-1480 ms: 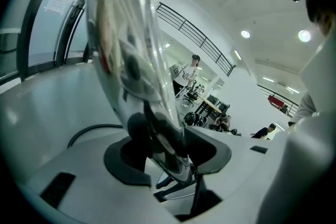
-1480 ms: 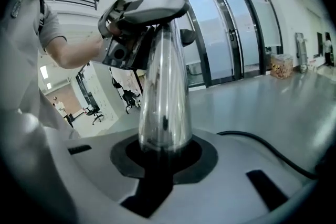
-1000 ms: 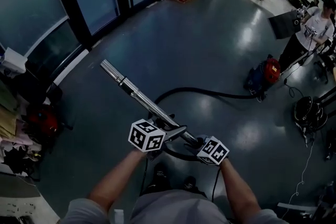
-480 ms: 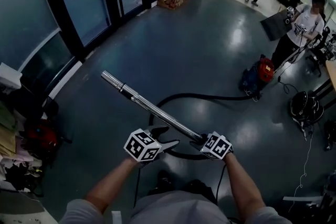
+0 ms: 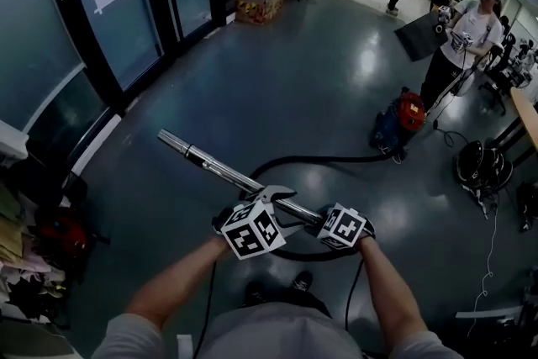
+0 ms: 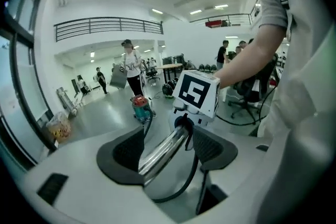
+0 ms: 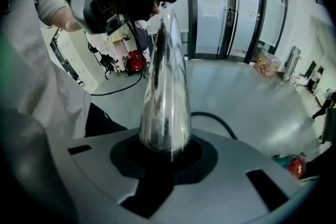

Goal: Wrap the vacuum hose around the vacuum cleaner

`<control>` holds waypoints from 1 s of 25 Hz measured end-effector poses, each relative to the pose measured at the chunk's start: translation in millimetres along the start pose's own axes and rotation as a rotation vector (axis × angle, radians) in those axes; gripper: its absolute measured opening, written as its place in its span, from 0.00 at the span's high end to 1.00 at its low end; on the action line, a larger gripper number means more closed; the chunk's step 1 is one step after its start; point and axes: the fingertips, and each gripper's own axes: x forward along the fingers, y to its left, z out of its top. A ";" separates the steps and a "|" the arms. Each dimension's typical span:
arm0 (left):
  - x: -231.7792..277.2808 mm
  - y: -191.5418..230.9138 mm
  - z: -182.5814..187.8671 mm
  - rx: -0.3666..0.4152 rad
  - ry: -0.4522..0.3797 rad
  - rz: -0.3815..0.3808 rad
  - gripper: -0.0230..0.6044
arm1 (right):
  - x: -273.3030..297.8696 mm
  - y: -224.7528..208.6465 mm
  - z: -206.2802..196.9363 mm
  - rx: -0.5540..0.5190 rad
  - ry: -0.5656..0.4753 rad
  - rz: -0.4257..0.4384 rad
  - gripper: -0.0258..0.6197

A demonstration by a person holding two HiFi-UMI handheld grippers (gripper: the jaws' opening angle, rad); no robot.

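The right gripper clamped the metal tube. The left gripper stood spread, jaws either side of the same tube.

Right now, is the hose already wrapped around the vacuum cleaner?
No: the black hose lies stretched out along the floor, leading away from the red vacuum cleaner rather than coiled round it.

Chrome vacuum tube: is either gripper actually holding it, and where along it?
The right gripper is shut on the shiny chrome vacuum tube near its hose end; the left gripper stands open around it, not gripping.
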 end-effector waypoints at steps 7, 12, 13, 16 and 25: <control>56.2 -2.7 14.4 0.213 0.234 -0.148 0.49 | -27.2 -10.5 -47.9 -0.017 0.059 0.035 0.84; 98.7 -19.4 9.1 0.289 0.376 -0.269 0.49 | -53.9 -24.9 -77.7 -0.079 0.108 0.045 0.84; 106.9 -23.3 10.2 0.293 0.389 -0.283 0.49 | -58.9 -28.6 -85.8 -0.085 0.123 0.046 0.84; 131.8 -30.2 16.7 0.302 0.416 -0.306 0.49 | -74.3 -40.6 -108.8 -0.099 0.163 0.052 0.84; 159.1 -17.8 12.0 0.348 0.419 -0.370 0.49 | -89.4 -68.8 -116.6 -0.145 0.258 0.053 0.84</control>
